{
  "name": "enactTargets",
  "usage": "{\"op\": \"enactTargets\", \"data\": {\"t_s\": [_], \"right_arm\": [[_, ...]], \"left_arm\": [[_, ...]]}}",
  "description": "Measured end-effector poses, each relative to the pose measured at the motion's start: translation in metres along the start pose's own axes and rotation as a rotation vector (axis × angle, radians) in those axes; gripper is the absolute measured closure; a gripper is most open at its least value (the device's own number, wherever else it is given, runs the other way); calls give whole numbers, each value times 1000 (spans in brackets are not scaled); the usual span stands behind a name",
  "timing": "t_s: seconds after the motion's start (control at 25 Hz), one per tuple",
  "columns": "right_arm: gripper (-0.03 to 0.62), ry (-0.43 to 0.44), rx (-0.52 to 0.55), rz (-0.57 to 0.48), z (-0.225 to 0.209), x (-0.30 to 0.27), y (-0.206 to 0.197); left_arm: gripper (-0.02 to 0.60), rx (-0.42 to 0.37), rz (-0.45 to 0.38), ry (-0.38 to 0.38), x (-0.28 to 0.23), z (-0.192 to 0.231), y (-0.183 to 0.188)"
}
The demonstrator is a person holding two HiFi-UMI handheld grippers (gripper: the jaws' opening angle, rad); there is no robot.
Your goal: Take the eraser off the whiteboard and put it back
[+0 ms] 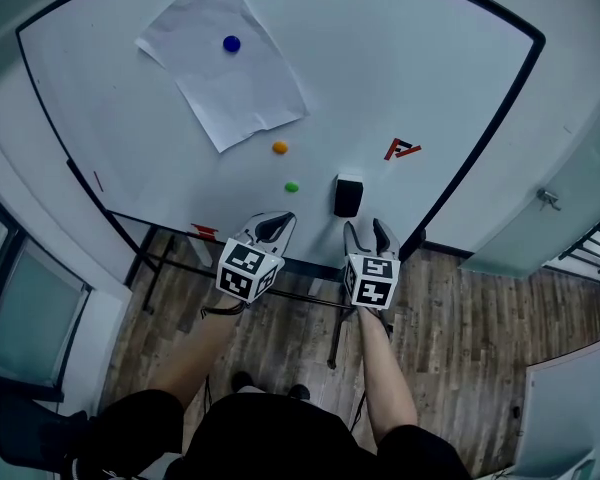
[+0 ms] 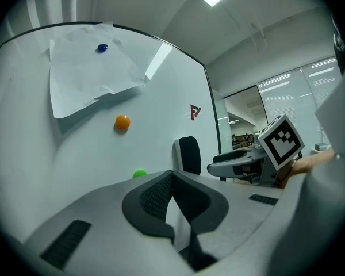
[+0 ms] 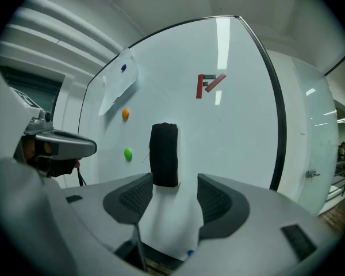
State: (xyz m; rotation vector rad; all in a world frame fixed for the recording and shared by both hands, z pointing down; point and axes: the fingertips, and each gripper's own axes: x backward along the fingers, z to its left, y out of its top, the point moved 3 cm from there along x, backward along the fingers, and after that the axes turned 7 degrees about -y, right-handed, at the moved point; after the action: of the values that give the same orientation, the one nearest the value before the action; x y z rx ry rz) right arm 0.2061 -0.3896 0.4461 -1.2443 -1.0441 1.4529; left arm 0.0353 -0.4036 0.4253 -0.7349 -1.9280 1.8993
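Right gripper (image 3: pixel 173 184) gapes empty before the eraser (image 3: pixel 164 154) on the whiteboard (image 3: pixel 241 131); left gripper (image 2: pixel 172 176) is closed on nothing. Likely light and soft-faced, its stiff sides suit a pinch

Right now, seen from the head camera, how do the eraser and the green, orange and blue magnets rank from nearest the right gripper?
1. Eraser, just ahead of the right gripper.
2. Green magnet, left of the eraser.
3. Orange magnet, above the green one.
4. Blue magnet, on the paper, upper left.
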Motion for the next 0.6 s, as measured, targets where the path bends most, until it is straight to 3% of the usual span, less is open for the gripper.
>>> {"op": "enactTargets", "data": {"t_s": [0.6], "right_arm": [[365, 89, 27, -6, -15, 25, -19]], "left_arm": [[561, 24, -2, 82, 8, -32, -10]]}}
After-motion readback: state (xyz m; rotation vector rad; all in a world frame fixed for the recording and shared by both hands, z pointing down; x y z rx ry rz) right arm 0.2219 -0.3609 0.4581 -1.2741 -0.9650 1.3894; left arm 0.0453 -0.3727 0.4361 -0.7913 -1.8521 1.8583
